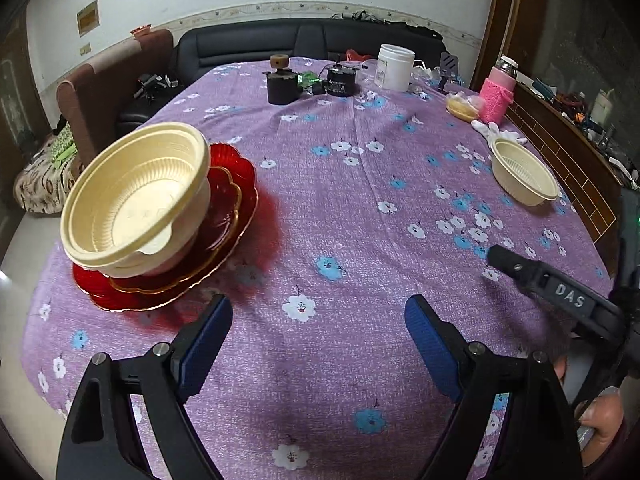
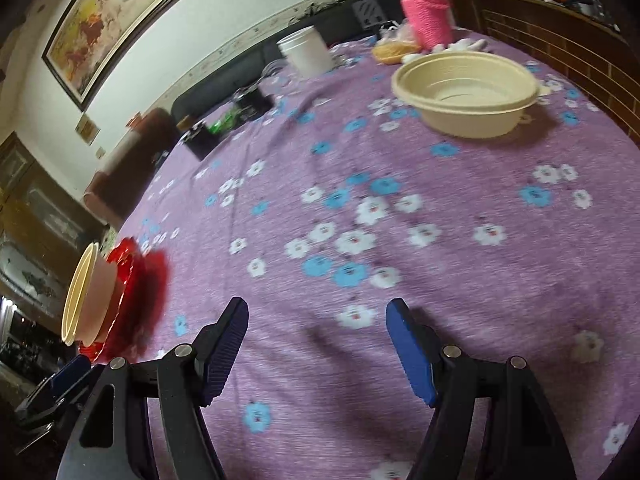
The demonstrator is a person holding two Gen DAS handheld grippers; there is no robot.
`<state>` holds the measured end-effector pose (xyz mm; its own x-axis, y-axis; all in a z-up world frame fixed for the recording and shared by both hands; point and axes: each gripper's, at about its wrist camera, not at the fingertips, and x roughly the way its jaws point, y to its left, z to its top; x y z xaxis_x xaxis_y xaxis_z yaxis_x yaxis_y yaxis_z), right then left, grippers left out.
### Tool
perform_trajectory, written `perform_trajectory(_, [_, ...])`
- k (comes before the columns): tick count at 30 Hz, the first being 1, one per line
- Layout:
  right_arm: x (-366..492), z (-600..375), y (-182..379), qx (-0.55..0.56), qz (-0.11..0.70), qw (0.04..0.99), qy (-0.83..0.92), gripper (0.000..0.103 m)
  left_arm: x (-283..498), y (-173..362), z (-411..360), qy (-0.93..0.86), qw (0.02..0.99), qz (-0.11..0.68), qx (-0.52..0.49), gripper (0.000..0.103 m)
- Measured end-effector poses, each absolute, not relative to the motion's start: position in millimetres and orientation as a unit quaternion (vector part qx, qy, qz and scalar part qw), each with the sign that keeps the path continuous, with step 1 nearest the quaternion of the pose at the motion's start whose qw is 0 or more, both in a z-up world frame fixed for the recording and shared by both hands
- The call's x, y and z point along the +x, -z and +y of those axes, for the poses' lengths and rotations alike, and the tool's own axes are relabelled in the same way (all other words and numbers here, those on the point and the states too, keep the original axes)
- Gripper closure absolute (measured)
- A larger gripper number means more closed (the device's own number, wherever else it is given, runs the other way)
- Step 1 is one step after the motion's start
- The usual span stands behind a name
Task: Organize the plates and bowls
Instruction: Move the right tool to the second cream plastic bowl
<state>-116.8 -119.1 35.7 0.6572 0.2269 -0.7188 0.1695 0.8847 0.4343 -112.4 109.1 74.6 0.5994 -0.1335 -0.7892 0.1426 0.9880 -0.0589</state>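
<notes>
Blue-padded jaws of the left gripper [image 1: 319, 344] stand wide over bare purple flowered tablecloth [image 1: 344, 208], nothing between them. Only its view catches the right gripper's [image 2: 317, 348] side arm, lettered "DAS"; the right jaws also gape empty. Just beyond, at the table's left edge, stacked cream bowls [image 1: 138, 200] sit on red plates [image 1: 224, 216]. Only the right view looks into the lone cream bowl [image 2: 466, 92], well apart on the right. Farther off stand a white jar [image 1: 395, 67] and a pink-sleeved bottle [image 1: 498, 94]; their labels are unreadable.

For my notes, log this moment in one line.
left gripper open, empty | right gripper open, empty | cream plastic bowl alone
</notes>
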Motion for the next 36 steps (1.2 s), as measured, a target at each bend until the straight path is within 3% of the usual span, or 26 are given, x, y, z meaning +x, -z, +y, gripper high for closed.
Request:
perform_trajectory(19, [-136.2, -226.9, -57.5, 0.257, 0.359, 0.891, 0.105, 0.027, -106.6, -59.7, 85.0, 0.097, 0.88, 0.465, 0.023, 0.015])
perform_trajectory(26, [-92.8, -295.4, -65.7, 0.28, 0.342, 0.883, 0.158, 0.027, -107.2, -58.3, 82.5, 0.092, 0.879, 0.468, 0.027, 0.015])
perform_trajectory(34, [-19.3, -331.0, -27.3, 0.328, 0.402, 0.841, 0.154, 0.027, -109.9, -60.0, 80.8, 0.089, 0.878, 0.469, 0.036, 0.015])
perform_trajectory(35, [-14.8, -330.8, -21.4, 0.334, 0.41, 0.835, 0.149, 0.03, -110.2, -60.0, 81.7, 0.088, 0.878, 0.47, 0.036, 0.015])
perform_trajectory(36, [-13.9, -329.5, -21.3, 0.332, 0.403, 0.839, 0.154, 0.046, -110.1, -60.0, 83.1, 0.086, 0.878, 0.47, 0.035, 0.015])
